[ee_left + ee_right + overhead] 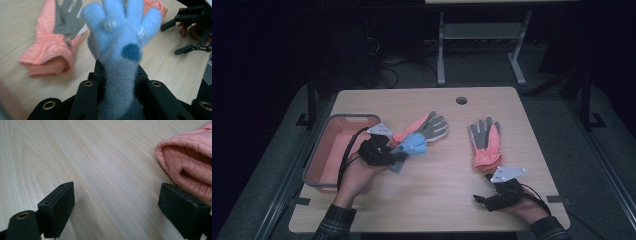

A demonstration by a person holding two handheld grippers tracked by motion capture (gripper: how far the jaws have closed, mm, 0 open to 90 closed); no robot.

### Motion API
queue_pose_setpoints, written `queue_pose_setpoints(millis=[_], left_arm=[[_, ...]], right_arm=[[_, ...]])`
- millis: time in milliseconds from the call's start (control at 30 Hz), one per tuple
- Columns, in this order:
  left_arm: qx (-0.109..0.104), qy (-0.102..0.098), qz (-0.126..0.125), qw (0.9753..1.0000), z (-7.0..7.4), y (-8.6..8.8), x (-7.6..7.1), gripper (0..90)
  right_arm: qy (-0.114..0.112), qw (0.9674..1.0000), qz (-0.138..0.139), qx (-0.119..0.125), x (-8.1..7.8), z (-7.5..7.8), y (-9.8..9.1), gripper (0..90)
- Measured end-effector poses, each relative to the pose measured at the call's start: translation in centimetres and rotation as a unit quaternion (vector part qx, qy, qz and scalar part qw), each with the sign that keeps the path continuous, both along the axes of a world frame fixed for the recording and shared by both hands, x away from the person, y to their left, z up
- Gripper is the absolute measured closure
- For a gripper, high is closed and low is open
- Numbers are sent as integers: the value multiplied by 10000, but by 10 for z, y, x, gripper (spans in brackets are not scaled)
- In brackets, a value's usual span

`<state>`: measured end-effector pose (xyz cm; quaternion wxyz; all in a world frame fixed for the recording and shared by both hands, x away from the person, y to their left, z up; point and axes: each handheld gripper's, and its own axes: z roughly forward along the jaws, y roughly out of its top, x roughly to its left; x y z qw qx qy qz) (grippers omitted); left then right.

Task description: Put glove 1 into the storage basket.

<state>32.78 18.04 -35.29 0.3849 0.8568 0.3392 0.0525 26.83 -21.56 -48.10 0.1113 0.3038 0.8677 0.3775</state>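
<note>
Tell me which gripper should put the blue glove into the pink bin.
Left. The left gripper is already shut on the blue glove, beside the pink bin. The right gripper sits open, far across the table.

Left gripper (398, 159): black angular body; grey three-cornered plate on top; black cable loops back from it toward the wrist.
Left gripper, own view: matte black jaws with brass-coloured ringed holes along the upper faces.
Right gripper (482, 200): black linkage body; grey three-cornered plate with small dark dots; black cable trails past the hand.
Right gripper, own view: two blocky black jaws, one brass-ringed hole at lower left.
Sleeves (334, 222): dark plaid on both forearms.
</note>
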Motion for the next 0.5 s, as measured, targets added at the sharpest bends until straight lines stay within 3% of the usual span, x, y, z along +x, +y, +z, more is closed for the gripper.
queue_pose_setpoints(millis=[500], left_arm=[[56, -96, 505, 9987, 5, 38, 4, 718]], right_arm=[[2, 10000, 6, -1, 0, 0, 0, 135]])
